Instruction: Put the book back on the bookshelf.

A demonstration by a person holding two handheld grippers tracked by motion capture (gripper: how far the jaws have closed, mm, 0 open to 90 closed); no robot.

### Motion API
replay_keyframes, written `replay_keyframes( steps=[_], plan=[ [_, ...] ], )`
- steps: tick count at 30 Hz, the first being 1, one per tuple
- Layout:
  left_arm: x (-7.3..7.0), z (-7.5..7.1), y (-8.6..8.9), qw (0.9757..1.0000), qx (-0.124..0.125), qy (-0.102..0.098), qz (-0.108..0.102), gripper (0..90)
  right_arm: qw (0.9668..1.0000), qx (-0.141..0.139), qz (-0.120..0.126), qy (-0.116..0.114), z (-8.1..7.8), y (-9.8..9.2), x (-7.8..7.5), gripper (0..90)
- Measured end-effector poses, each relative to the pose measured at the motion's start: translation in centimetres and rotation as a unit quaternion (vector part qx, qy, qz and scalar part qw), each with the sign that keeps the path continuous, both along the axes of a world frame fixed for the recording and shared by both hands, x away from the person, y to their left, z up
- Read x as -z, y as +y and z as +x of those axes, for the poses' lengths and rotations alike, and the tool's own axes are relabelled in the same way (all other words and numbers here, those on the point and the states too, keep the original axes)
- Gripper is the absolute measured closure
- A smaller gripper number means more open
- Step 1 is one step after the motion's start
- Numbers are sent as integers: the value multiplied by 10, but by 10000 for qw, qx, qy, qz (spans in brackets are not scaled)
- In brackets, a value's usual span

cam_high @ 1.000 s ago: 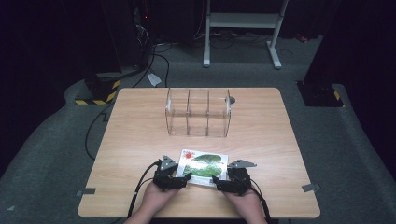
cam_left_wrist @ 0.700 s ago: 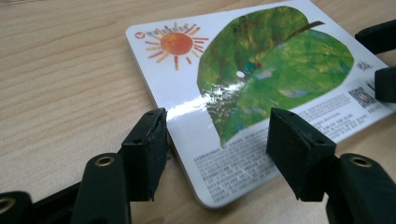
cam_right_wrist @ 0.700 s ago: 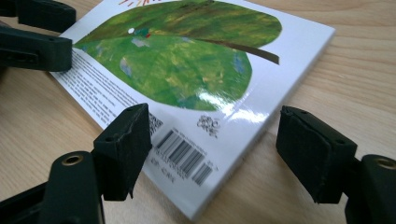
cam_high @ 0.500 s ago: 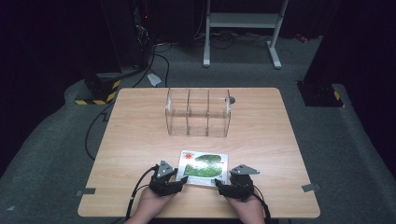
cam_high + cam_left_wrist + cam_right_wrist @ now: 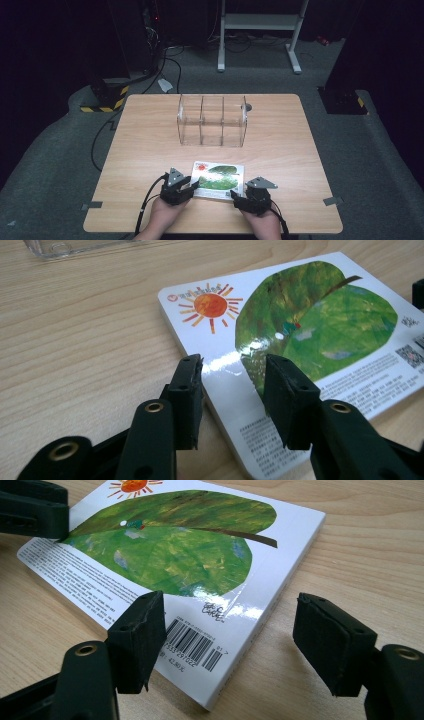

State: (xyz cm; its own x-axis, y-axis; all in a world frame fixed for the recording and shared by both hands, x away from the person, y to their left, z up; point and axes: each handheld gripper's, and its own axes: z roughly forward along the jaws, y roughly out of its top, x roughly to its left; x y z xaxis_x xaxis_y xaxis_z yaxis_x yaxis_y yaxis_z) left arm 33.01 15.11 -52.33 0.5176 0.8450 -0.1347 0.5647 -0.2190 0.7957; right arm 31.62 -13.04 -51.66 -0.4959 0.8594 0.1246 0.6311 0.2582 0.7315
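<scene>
Book (image 5: 219, 176) lies flat, back cover up, on the table (image 5: 150, 135), near edge, well in front of the clear divided box (image 5: 212, 120). Left gripper (image 5: 232, 372) straddles the book's left edge, one jaw off the edge, one over the cover; jaws have just been closing, gap narrower than a second ago, pads not yet pressing. Right gripper (image 5: 227, 630) spread wide around the barcode corner, likely to steady or lift. Book itself unmoved from earlier.

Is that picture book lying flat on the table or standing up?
Lying flat. The picture book rests back cover up on the wooden table, barcode and green leaf facing the camera.
</scene>
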Motion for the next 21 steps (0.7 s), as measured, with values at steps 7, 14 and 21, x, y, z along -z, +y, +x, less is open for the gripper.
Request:
replay_keyframes(
  steps=[7,14,21],
  plan=[
    [1,9,0,9997,-115,153,-118,504,10000,-47,50,68,-2,3,0,297],
    [2,12,0,9993,-37,285,-242,497,9998,-95,85,129,-2,4,1,278],
    [2,11,-4,9992,-160,274,-235,489,9991,-299,121,259,-3,9,3,171]
  ],
)
